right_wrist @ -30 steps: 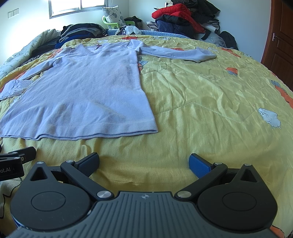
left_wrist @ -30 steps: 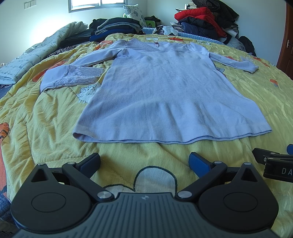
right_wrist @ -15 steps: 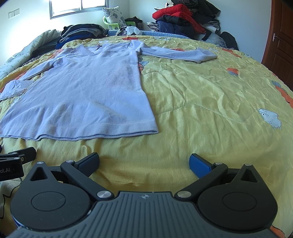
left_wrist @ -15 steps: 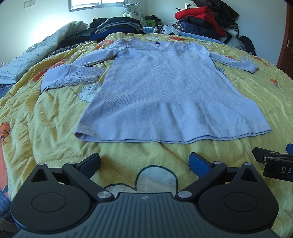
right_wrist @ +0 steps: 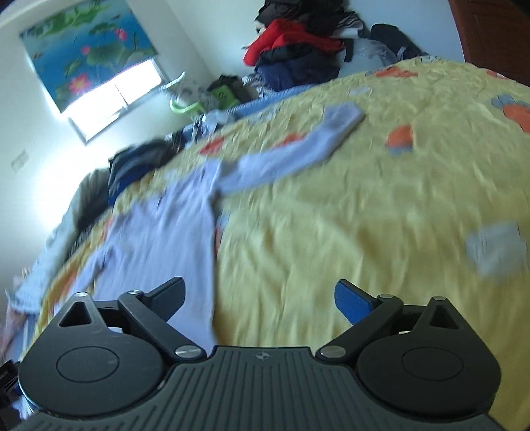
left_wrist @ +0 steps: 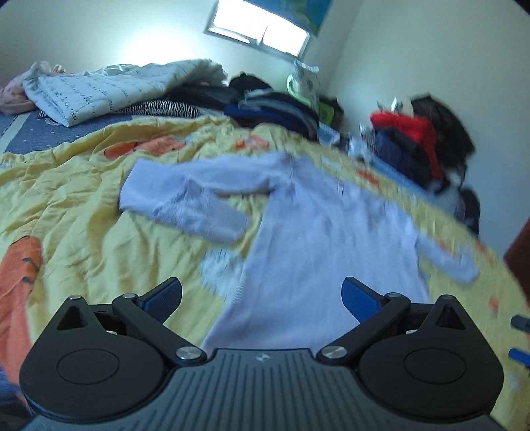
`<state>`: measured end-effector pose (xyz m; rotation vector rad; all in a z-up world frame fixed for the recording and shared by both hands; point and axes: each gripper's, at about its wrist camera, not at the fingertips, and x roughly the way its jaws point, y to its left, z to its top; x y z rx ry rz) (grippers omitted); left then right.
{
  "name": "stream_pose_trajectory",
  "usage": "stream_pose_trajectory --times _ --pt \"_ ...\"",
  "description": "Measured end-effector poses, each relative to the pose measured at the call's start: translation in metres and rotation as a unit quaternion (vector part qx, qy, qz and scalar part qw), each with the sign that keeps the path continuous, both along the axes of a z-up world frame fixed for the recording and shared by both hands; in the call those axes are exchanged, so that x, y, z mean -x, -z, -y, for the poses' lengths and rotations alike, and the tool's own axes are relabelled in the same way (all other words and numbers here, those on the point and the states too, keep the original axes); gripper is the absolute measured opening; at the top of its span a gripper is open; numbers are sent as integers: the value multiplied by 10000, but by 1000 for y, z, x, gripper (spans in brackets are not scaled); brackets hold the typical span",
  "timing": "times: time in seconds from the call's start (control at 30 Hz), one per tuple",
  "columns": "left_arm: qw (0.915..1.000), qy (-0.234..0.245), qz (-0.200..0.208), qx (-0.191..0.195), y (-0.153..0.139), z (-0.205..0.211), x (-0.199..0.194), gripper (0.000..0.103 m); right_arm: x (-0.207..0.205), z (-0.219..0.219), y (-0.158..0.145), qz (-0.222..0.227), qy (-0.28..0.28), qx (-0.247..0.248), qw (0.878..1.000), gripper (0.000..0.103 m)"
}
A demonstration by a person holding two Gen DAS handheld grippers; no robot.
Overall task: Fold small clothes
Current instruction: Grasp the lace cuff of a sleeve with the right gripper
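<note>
Yellow quilt (left_wrist: 82, 205) covers bed; clothes heaps along far wall under window (left_wrist: 261, 31). Lilac top (left_wrist: 318, 238) flat on quilt. Left gripper (left_wrist: 261, 296) and right gripper (right_wrist: 260, 298) both spread wide, empty.

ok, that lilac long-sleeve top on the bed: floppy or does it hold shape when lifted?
Likely floppy: the lilac long-sleeve top lies limp and flat on the yellow quilt, one sleeve doubled over on itself. Probably light, as it looks thin. The soft, wrinkled quilt may bunch or drag with it if pushed.

Both wrist views (tilted, low) share the sweater (left_wrist: 318, 238).
</note>
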<state>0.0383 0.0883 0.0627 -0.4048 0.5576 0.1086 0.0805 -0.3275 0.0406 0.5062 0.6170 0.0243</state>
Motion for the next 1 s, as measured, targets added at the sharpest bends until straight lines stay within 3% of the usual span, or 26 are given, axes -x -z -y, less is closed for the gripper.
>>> stream_pose_trajectory --times 0.1,0.23,0.37,0.43,0.57,0.73,0.83,0.87,0.9,1.0 --pt "10000 -57 30 -42 2 6 -28 103 -41 33 -5 184 73 -536 9984 84" --pt "9995 -17 -289 -109 12 21 -64 103 -107 89 1 198 553 -1531 9865 70" --pt "9993 27 -310 -209 14 34 -79 103 -164 144 18 128 1137 -2053 9720 60" --pt "9992 46 -267 -306 14 38 -83 103 -194 167 30 -36 1359 -2211 9657 60" --pt "9984 39 -393 -410 16 41 -95 103 -247 203 43 -327 1661 -2059 9638 60" --pt "9979 -70 -525 -383 19 43 -107 103 -286 216 56 -606 1486 -2019 9662 59" --pt "9976 -78 -573 -376 18 47 -115 103 -298 217 64 -643 1461 -1980 9671 38" --pt "9979 -30 -548 -357 17 49 -117 103 -302 217 68 -691 1450 -1964 9673 18" --pt "9982 33 -494 -331 15 51 -119 103 -305 216 70 -809 1462 -1904 9674 7" --pt "9991 334 -195 -177 4 57 -120 103 -296 208 61 -668 1453 -1661 9731 8"
